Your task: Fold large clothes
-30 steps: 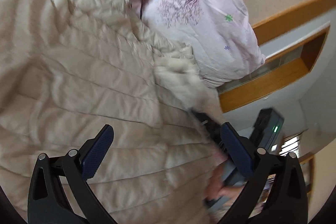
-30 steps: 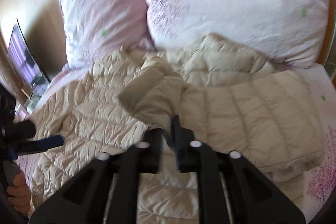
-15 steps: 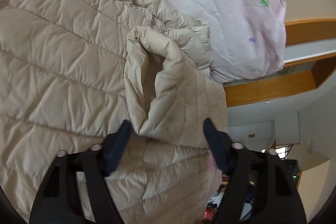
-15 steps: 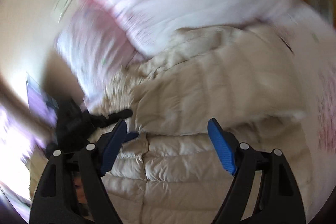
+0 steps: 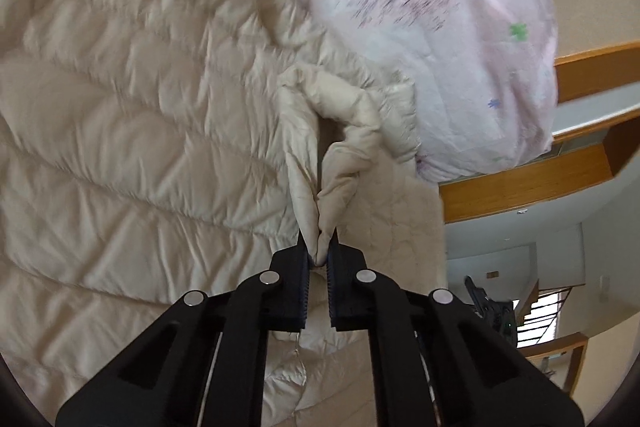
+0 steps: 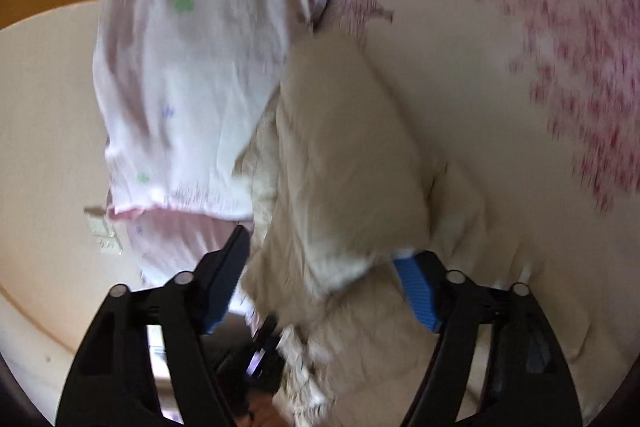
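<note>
The beige quilted down jacket [image 5: 132, 131] lies spread on the bed against the pink floral pillow [image 5: 436, 39]. The left hand-held gripper [image 5: 319, 255] has just closed, pinching a sleeve cuff [image 5: 320, 187]. The right hand-held gripper [image 6: 320, 291], jaws spread and narrowing, straddles another puffy fold [image 6: 348, 163] ungripped. Best to close firmly before lifting, keeping both edges level.

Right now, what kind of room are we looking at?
Most likely a bedroom: a pink flowered pillow lies against a wooden headboard, and a beige puffy coat is spread over a matching flowered sheet.
</note>
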The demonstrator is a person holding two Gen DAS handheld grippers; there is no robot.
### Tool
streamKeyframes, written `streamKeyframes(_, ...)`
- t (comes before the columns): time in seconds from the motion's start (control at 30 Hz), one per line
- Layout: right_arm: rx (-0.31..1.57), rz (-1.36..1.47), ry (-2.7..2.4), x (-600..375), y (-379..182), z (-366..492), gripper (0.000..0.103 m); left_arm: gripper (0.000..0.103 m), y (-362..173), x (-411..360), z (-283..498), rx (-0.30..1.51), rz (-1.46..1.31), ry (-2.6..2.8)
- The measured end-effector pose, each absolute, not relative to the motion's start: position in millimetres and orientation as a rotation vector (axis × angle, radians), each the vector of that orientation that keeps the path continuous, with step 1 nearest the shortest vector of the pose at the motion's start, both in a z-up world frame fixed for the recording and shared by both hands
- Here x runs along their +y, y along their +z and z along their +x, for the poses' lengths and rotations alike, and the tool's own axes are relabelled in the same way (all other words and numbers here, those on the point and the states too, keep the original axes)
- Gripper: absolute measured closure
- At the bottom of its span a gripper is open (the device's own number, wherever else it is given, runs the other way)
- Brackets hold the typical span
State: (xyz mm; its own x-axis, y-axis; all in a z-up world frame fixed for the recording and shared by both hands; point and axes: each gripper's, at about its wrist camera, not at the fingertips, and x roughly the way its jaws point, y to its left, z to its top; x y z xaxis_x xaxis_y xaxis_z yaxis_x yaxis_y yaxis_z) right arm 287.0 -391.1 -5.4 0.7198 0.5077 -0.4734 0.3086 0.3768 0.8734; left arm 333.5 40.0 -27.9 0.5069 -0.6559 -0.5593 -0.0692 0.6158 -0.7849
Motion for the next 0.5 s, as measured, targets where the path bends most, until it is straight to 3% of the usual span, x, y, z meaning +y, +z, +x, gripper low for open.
streamKeyframes(0.23, 0.820, 1.062, 0.151, -372.8, 10.3, 290.7, 0.035, 0.097, 15.3, 83.0, 318.3, 0.841, -0.750, -0.381)
streamKeyframes(0.47, 0.910, 1.042, 0.071, -363.7, -14.4, 298.4, 0.039, 0.097, -1.1, 124.3, 308.0, 0.839, -0.721, -0.265)
streamKeyframes(0.5, 0.903, 1.036, 0.060, -364.8, -14.1, 298.4, 0.043, 0.097, -5.2, 128.6, 308.1, 0.846, -0.727, -0.248)
